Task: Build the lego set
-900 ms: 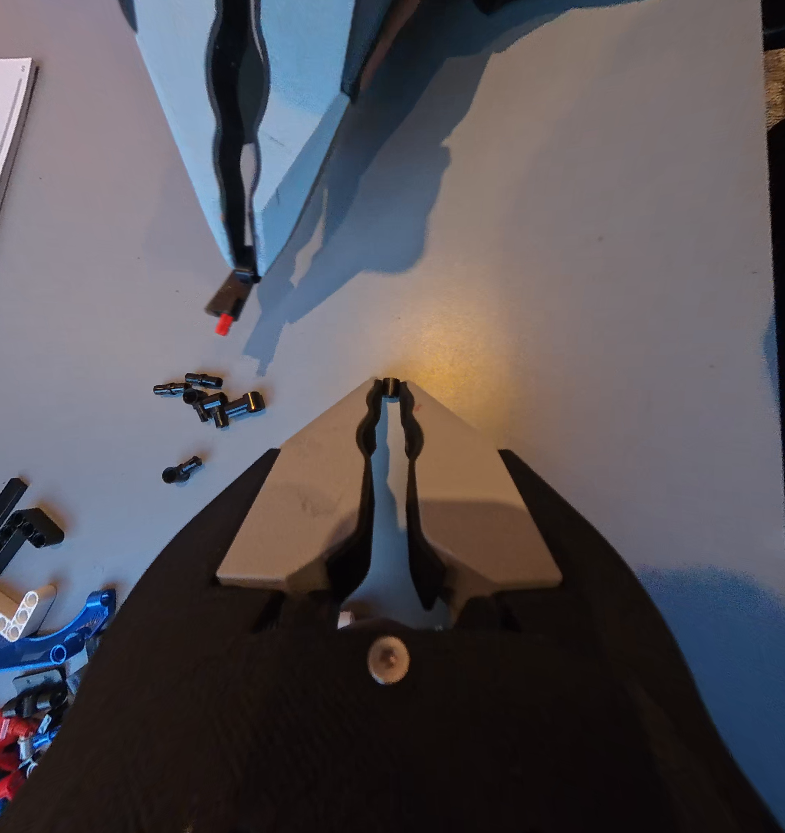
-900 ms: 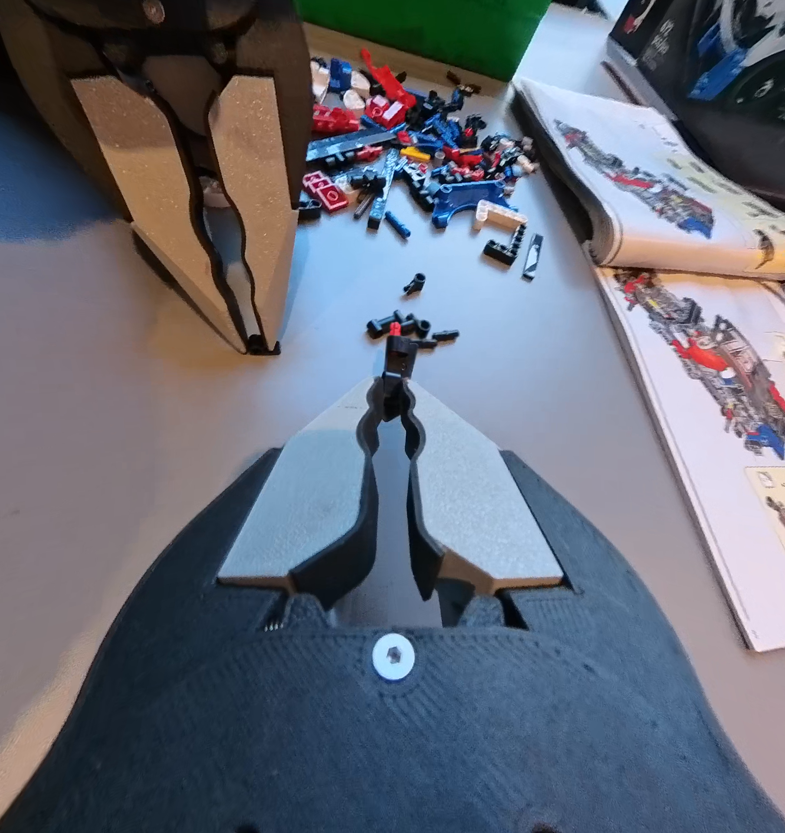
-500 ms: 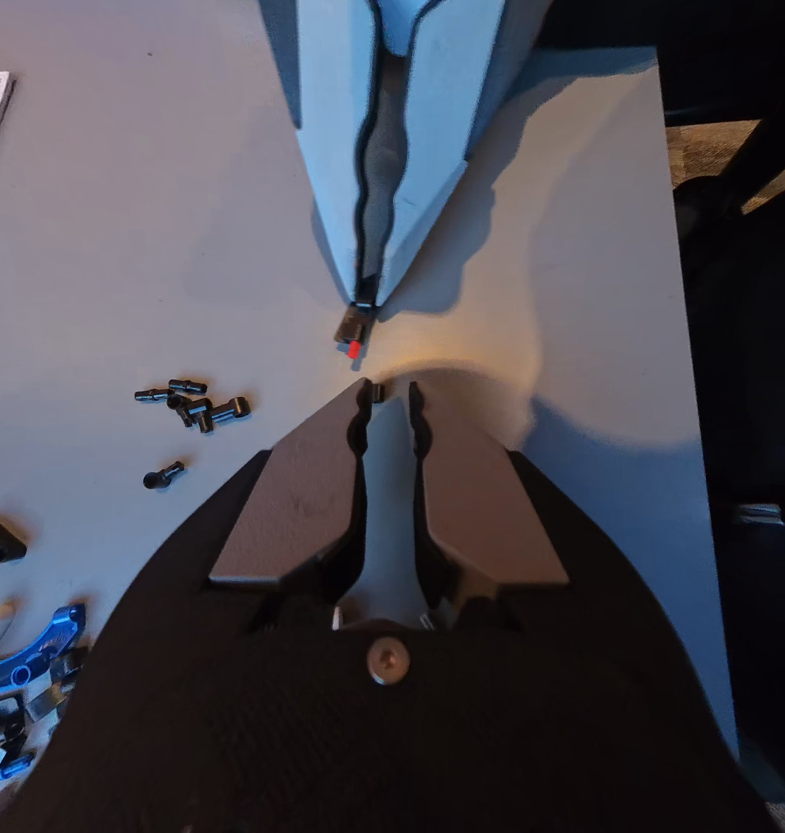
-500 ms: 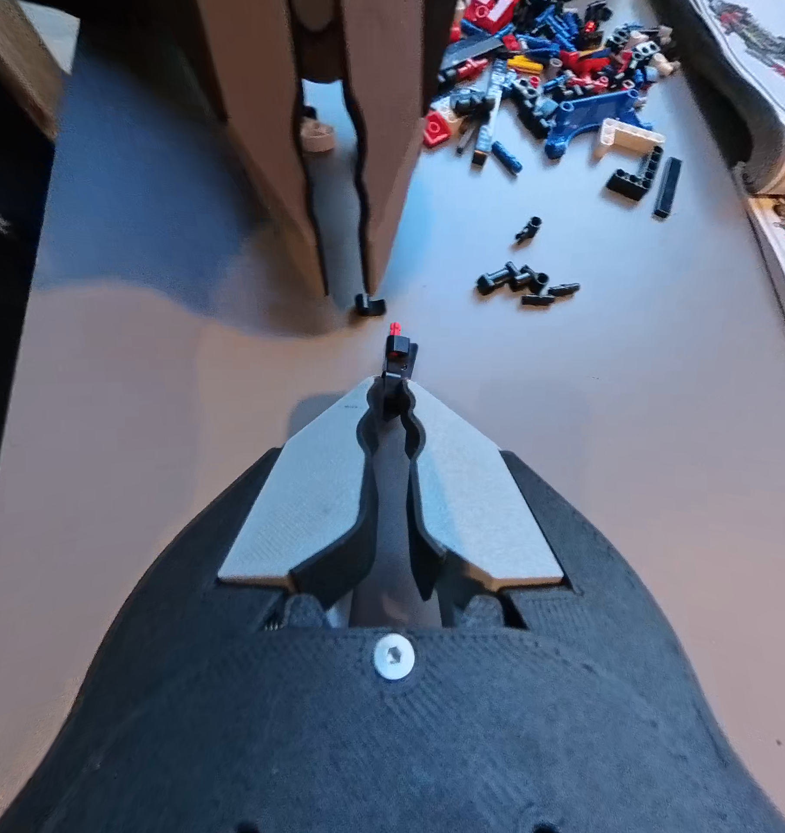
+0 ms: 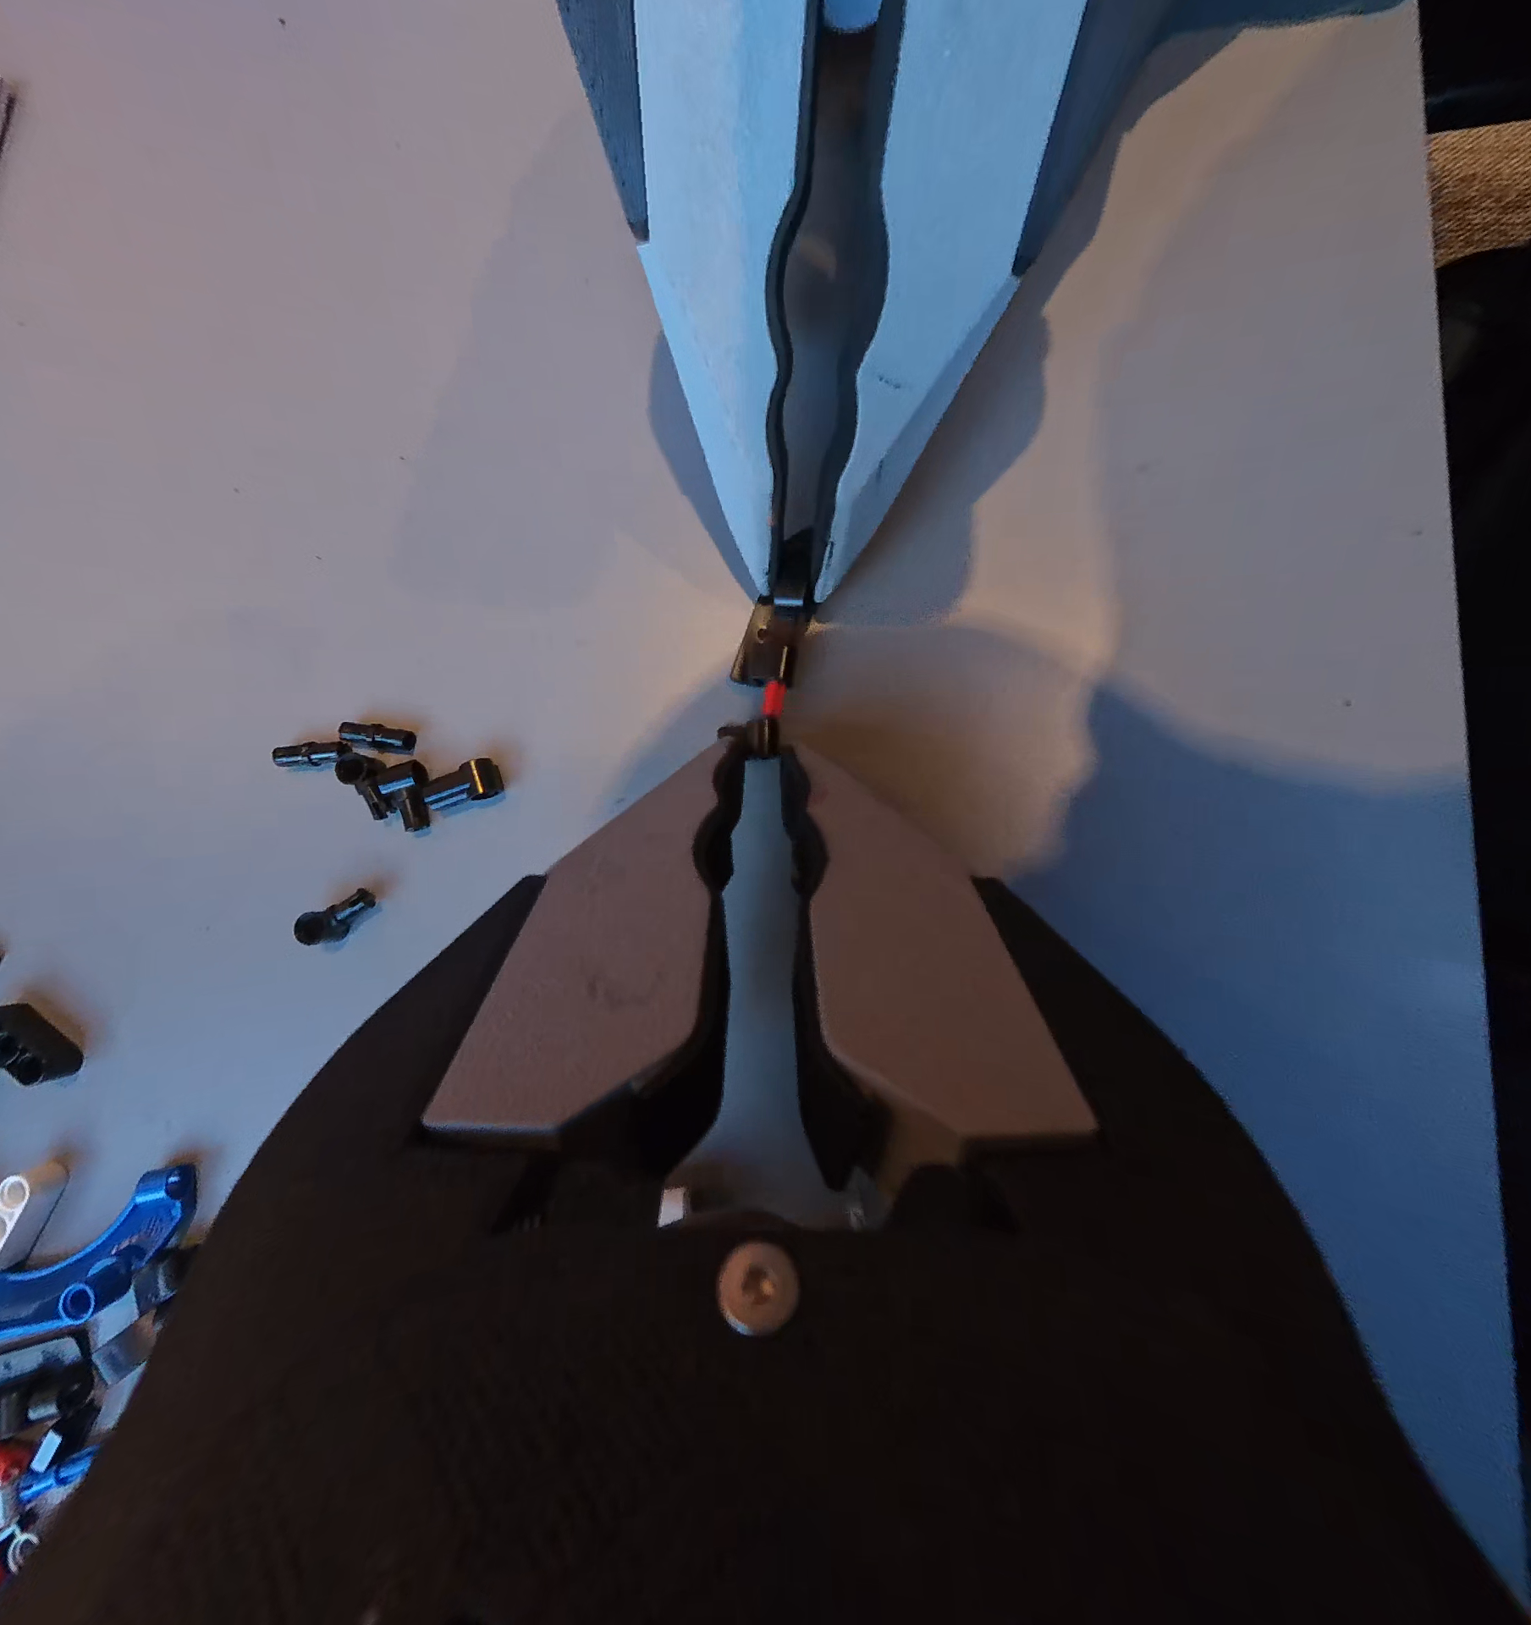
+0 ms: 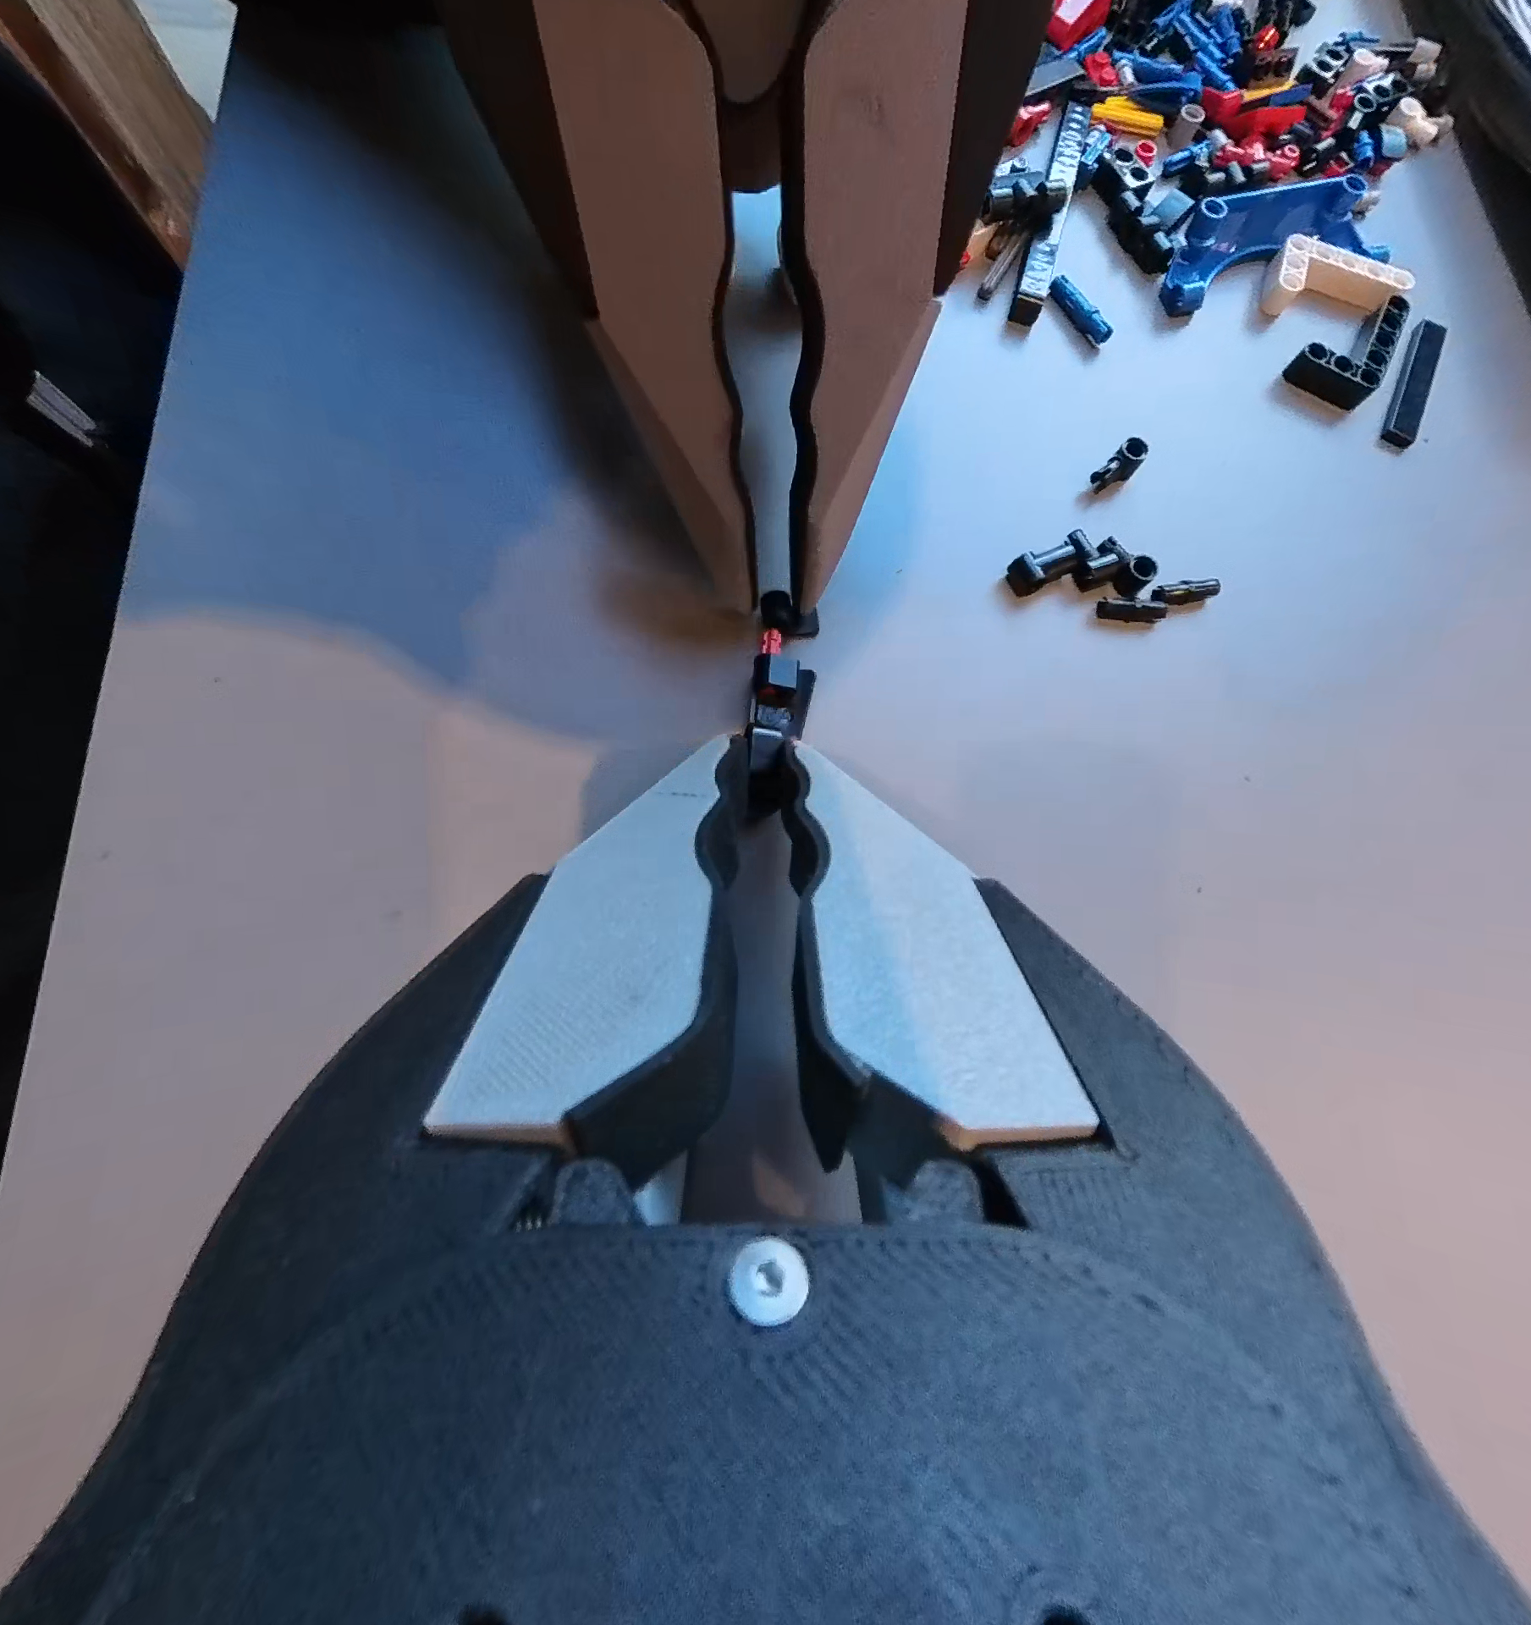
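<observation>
Grippers tip to tip over the grey table (image 5: 216, 440). Right gripper (image 6: 766, 747) clenched on a black block (image 6: 779, 695) with a red pin (image 6: 772, 640) sticking out of its front, past the fingertips. Left gripper (image 5: 757, 747) clamped on a small black connector (image 5: 760, 734), right at the fingertips. Red pin tip meets the connector. Loose black pins (image 5: 392, 774) lie to the side.

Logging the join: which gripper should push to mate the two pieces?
Probably the right gripper: its black connector with red axle points straight at the small black bush gripped by the left gripper.
</observation>
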### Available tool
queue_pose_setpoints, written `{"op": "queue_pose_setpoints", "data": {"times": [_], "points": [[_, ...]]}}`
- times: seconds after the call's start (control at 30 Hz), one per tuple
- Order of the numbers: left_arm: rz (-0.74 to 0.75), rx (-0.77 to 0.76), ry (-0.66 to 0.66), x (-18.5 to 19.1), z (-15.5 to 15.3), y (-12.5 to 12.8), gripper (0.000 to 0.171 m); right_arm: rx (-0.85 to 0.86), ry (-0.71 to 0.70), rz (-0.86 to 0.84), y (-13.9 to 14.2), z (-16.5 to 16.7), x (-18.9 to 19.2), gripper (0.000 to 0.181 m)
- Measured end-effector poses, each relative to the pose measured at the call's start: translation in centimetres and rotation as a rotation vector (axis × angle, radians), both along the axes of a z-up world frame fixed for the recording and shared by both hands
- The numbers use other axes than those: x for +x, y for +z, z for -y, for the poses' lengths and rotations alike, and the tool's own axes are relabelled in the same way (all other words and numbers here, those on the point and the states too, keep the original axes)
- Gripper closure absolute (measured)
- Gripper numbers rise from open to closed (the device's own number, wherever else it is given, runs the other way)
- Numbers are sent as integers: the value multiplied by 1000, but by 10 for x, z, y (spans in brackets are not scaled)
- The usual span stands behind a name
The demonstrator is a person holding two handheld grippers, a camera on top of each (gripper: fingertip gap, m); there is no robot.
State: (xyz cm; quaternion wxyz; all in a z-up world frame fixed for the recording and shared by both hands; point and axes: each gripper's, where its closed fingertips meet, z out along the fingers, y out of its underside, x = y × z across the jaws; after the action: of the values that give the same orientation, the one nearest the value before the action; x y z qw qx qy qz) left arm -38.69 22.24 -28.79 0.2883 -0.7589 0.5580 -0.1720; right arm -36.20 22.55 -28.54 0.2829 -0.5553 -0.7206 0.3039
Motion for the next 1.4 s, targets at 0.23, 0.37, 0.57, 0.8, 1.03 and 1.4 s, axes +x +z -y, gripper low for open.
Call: {"op": "queue_pose_setpoints", "data": {"times": [0.23,0.37,0.57,0.8,1.03,1.4], "points": [[4,9,-6,1,0,0,168,6,4,4,-1,-1,-1,177],[6,11,-12,1,0,0,168,3,5,0,0,-1,-2,178],[-5,31,-21,0,0,0,168,18,11,9,-1,0,-3,178],[-46,89,-41,0,0,0,168,-37,-13,83,-1,1,-3,177],[-47,106,-72,0,1,0,168,58,22,35,-1,2,-5,178],[-47,136,-184,-1,4,0,168,238,175,-14,-1,3,-7,178]]}}
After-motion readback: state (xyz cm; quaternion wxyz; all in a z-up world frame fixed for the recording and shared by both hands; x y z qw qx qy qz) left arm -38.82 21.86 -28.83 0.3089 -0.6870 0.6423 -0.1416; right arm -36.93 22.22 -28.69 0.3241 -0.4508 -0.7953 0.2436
